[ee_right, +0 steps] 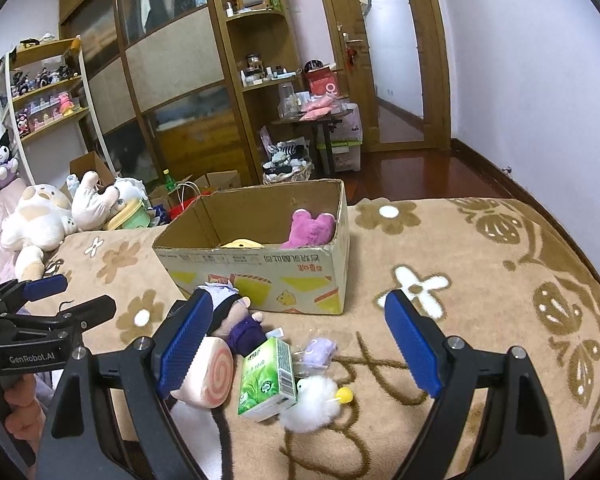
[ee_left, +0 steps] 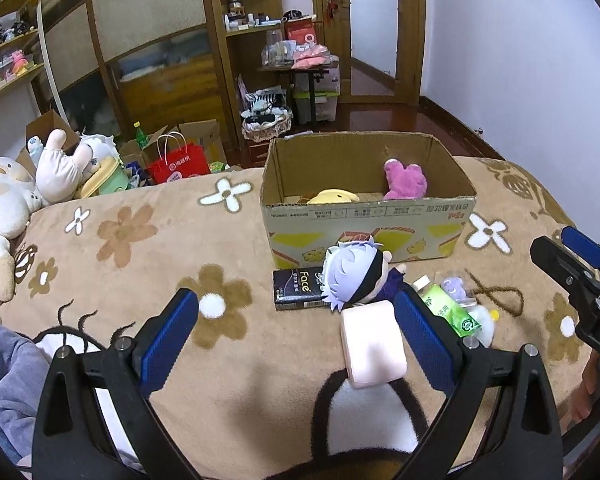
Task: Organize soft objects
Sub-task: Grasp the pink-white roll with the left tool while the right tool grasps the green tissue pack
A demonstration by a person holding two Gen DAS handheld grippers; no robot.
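Mid-sort, judging by box (ee_left: pixel 364 216) at upper centre already holding pink plush (ee_left: pixel 404 180) and yellow plush (ee_left: pixel 332 197). My left gripper (ee_left: pixel 296 328) spread wide, empty, pink roll toy (ee_left: pixel 374 344) just inside its right finger. My right gripper (ee_right: pixel 296 344) also spread, empty, hovering over doll (ee_right: pixel 236 320), tissue pack (ee_right: pixel 266 380), white fluffy toy (ee_right: pixel 314 400) at lower centre. Next, my guess: drop onto 1 soft toy, close, carry to box; leave tissue pack and black packet (ee_left: pixel 298 288).

Both tools open, side by side

Left tool (ee_left: pixel 296 334) and right tool (ee_right: pixel 296 346) tilt downward, jaws spread wide, holding nothing; a hand (ee_right: pixel 18 410) grips the left handle.
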